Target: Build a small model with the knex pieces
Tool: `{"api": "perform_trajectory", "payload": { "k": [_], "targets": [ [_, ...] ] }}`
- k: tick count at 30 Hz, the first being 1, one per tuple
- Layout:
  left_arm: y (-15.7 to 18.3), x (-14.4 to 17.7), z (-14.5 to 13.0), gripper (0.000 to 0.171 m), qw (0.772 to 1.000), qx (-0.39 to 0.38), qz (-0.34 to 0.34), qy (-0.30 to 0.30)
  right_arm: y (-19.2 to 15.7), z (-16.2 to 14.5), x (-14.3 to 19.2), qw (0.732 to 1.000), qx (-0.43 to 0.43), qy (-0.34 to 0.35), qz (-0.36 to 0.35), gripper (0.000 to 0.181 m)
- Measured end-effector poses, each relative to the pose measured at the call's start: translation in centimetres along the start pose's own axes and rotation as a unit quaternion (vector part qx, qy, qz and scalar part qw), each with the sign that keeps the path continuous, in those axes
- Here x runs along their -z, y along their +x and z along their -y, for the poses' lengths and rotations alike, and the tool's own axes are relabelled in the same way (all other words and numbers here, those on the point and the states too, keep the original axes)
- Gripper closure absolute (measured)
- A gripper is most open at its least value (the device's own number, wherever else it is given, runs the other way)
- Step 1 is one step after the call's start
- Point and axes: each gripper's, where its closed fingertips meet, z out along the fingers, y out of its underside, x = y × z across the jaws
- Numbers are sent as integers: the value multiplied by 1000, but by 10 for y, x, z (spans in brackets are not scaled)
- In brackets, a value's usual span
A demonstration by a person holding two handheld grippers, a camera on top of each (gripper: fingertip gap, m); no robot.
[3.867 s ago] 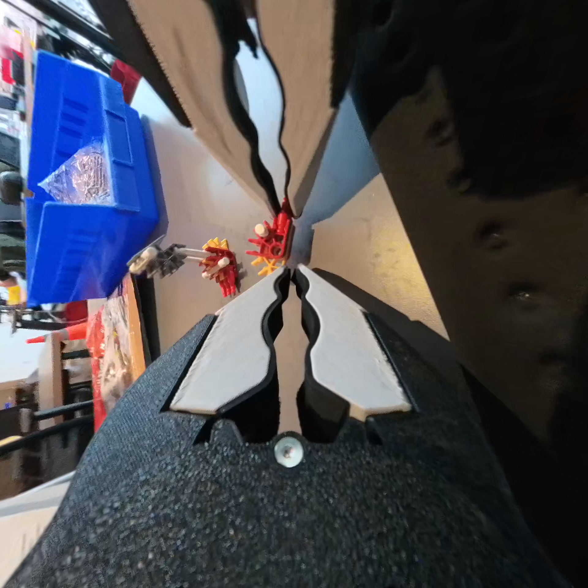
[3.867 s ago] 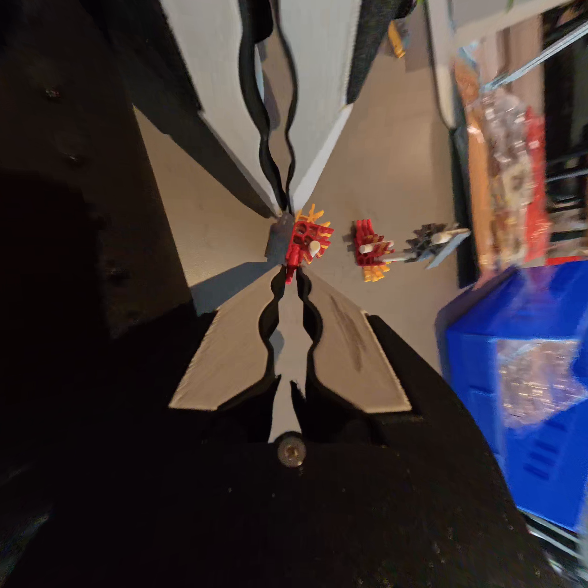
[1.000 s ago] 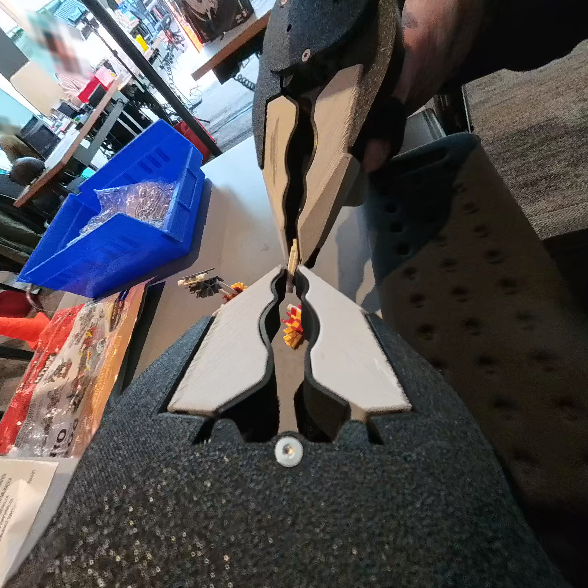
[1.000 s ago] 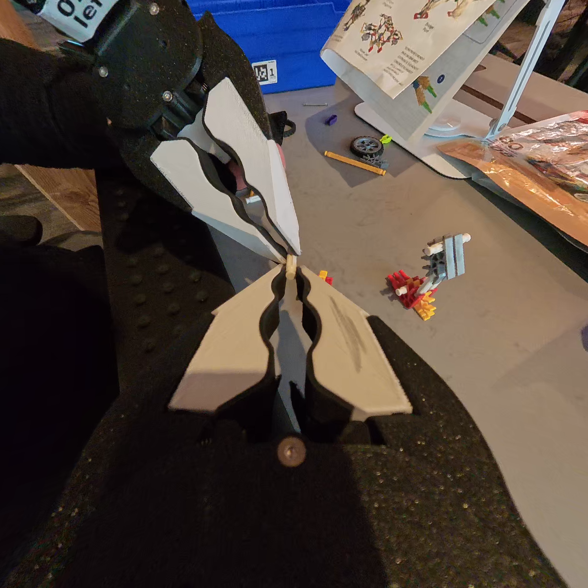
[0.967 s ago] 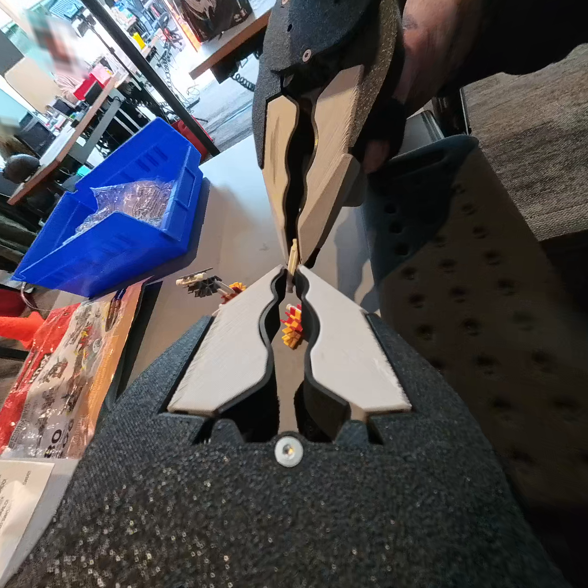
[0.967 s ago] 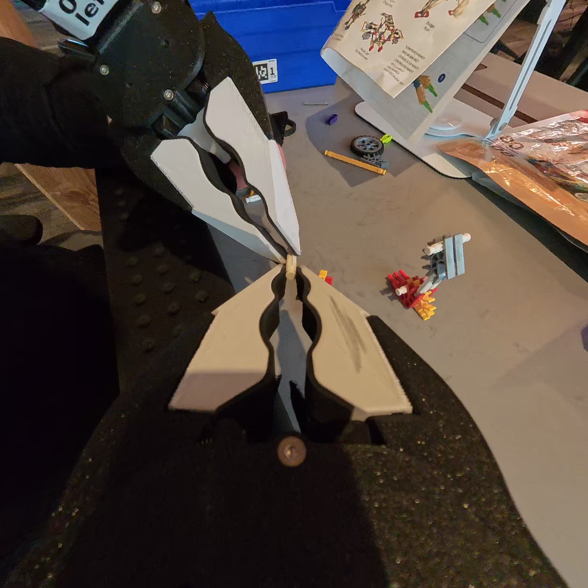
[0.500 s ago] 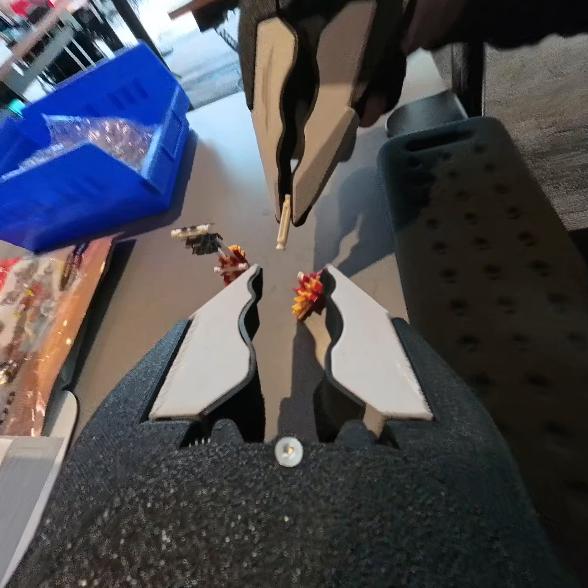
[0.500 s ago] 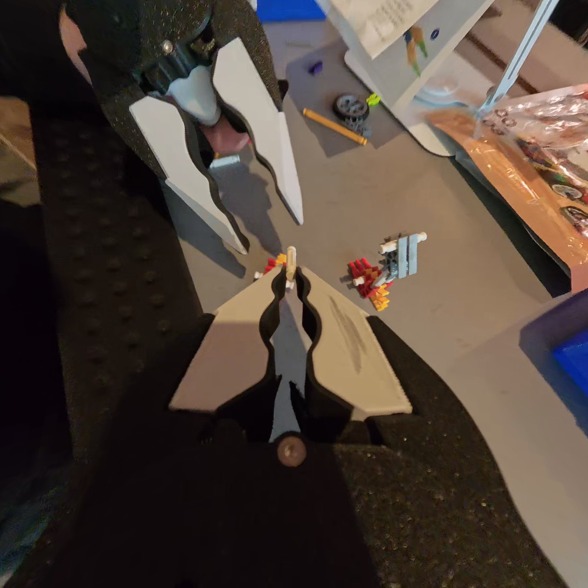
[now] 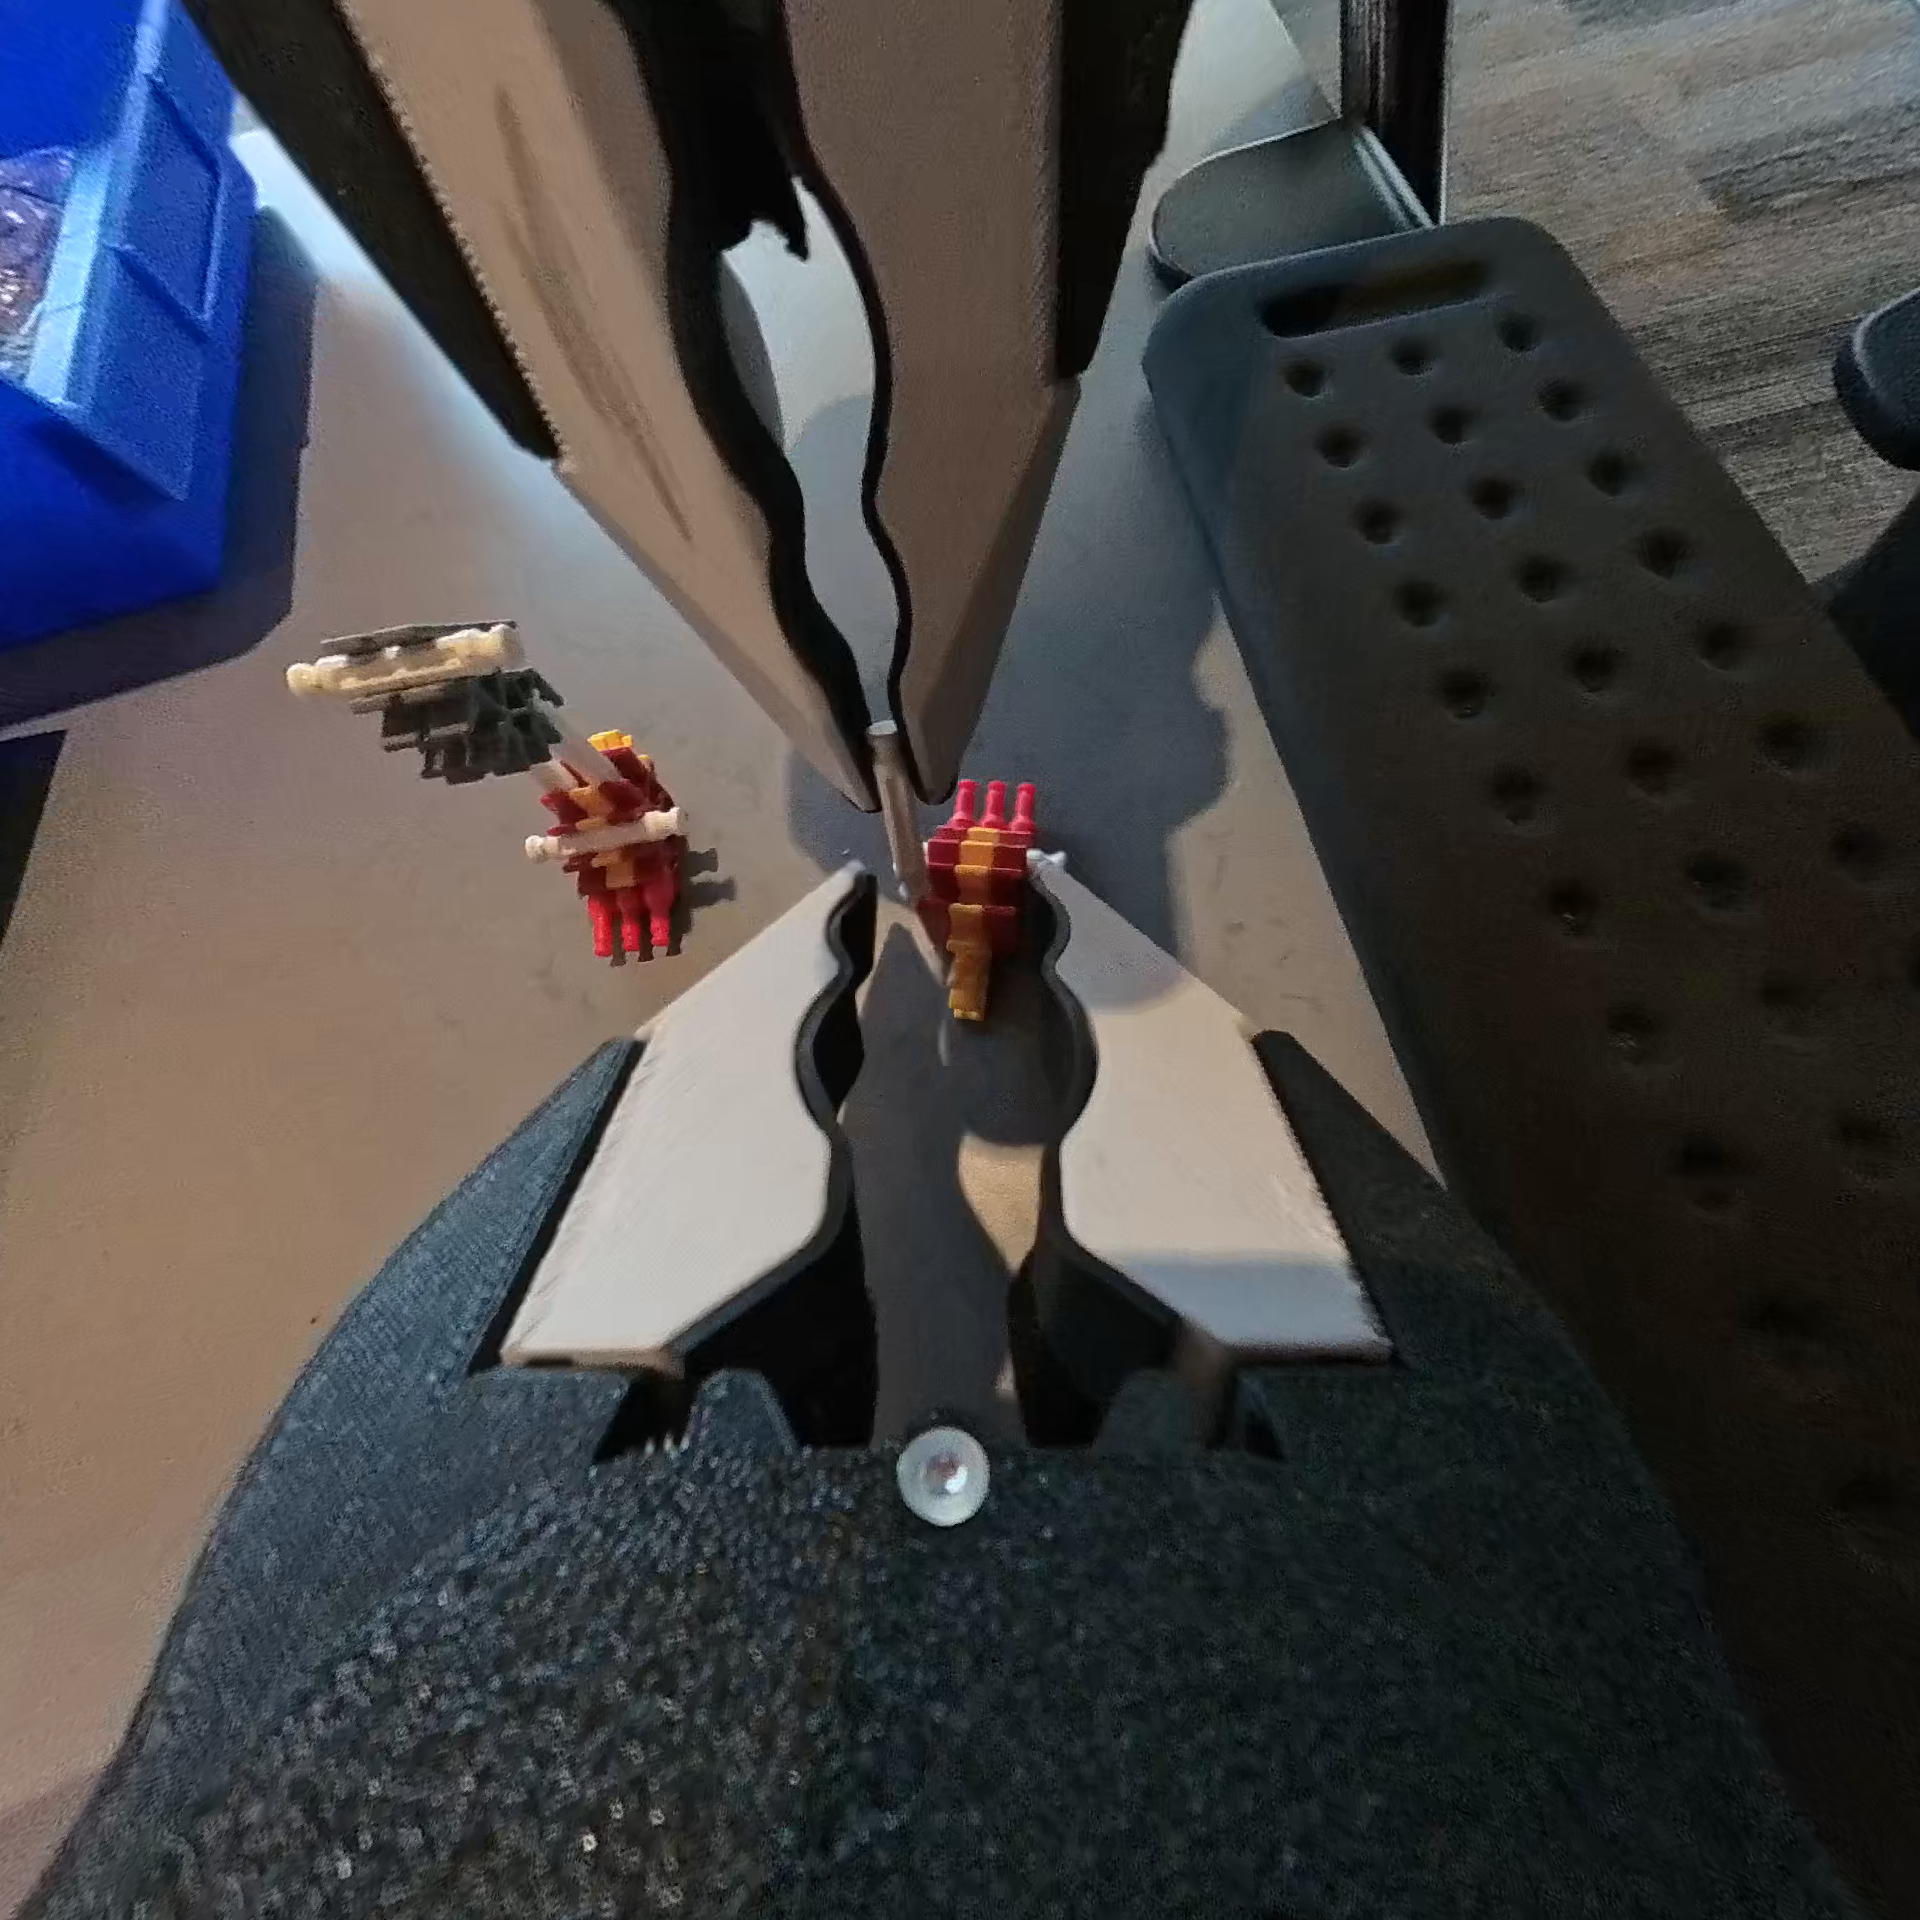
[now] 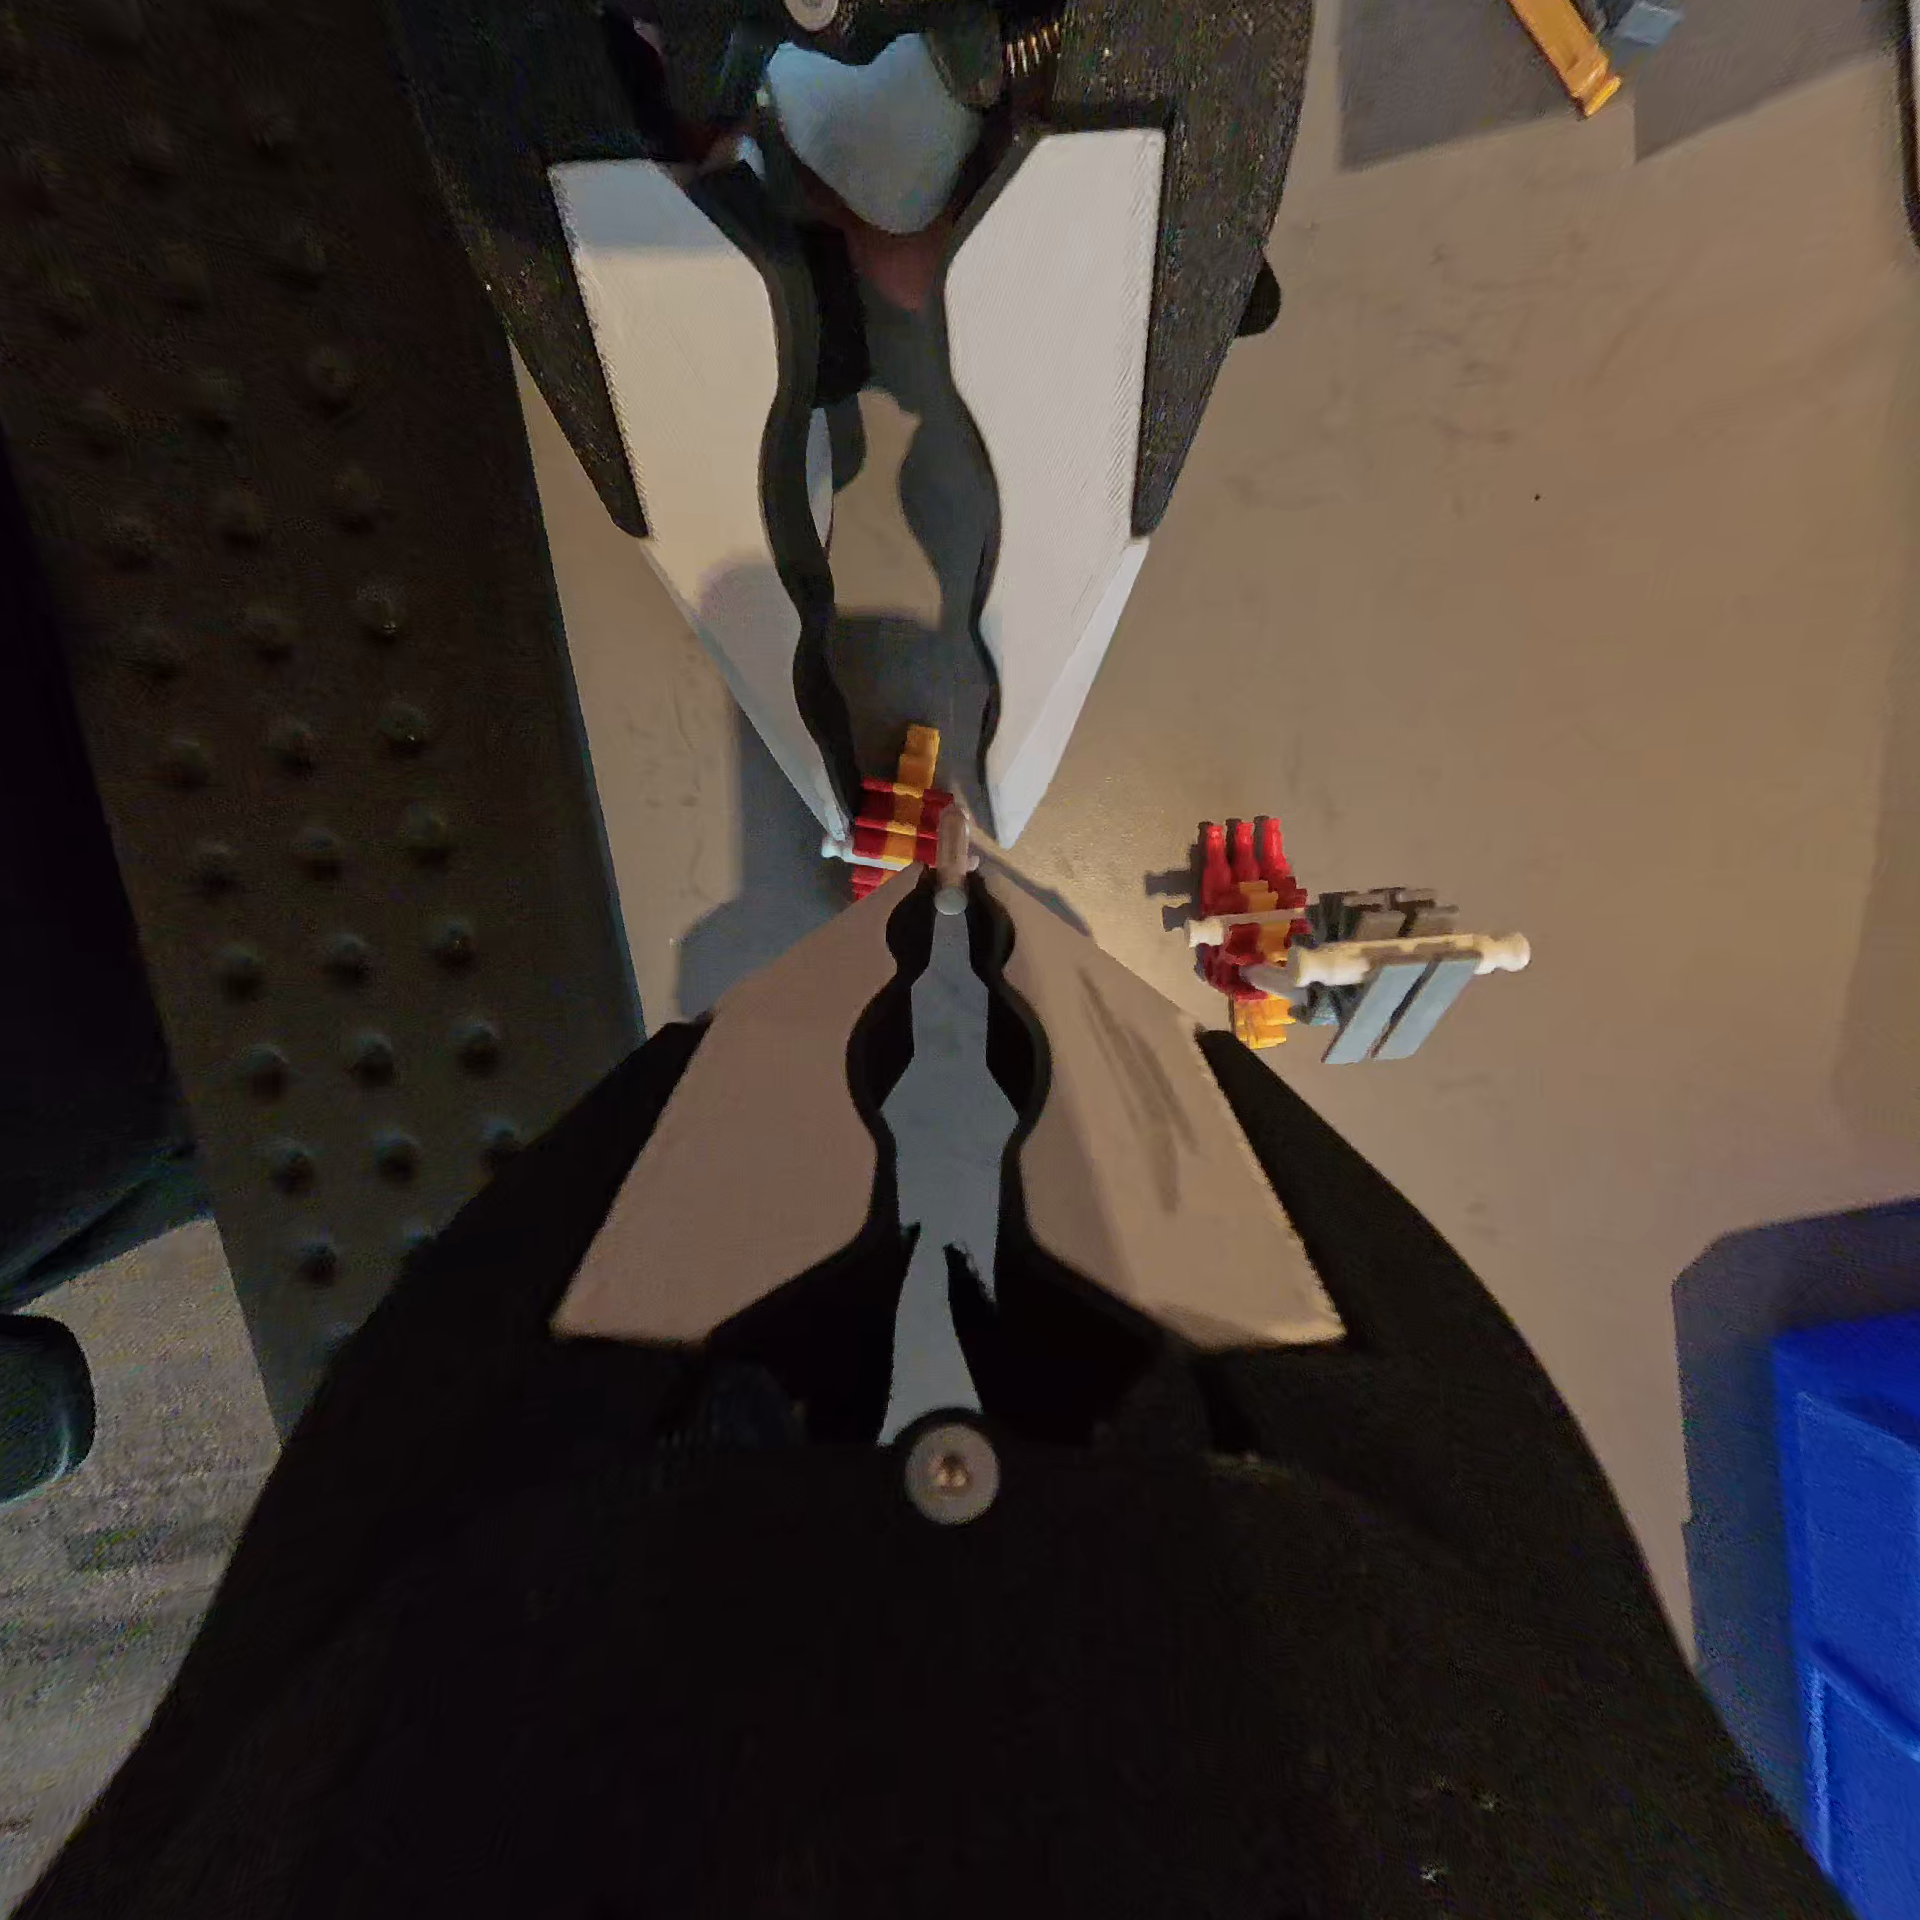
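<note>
Right gripper (image 10: 948, 883) pinches a pin (image 10: 951, 844); left gripper (image 9: 948, 883), parted around the block stack (image 9: 971, 894), risks toppling it.

Red-yellow brick stack (image 9: 975, 902) upright on table (image 9: 260, 1039)

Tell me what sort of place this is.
Probably a hobby or workshop table for building with small plastic bricks. A red-and-yellow brick stack and a second, larger brick model sit on the tabletop, a blue parts bin stands at its edge, and a perforated black chair adjoins it.
</note>
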Motion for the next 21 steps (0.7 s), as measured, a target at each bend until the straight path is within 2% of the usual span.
{"api": "perform_trajectory", "payload": {
  "k": [2,12,21],
  "targets": [
    [1,-1,0,147,1000,1,-4,-1,0,0,0,1000,7,-14,5,176],
    [-2,-2,-2,145,1000,8,6,-7,5,-1,-5,995,44,-92,0,176],
    [-2,-3,-2,145,1000,3,11,-11,6,1,-4,992,54,-109,11,176]
  ]
}}
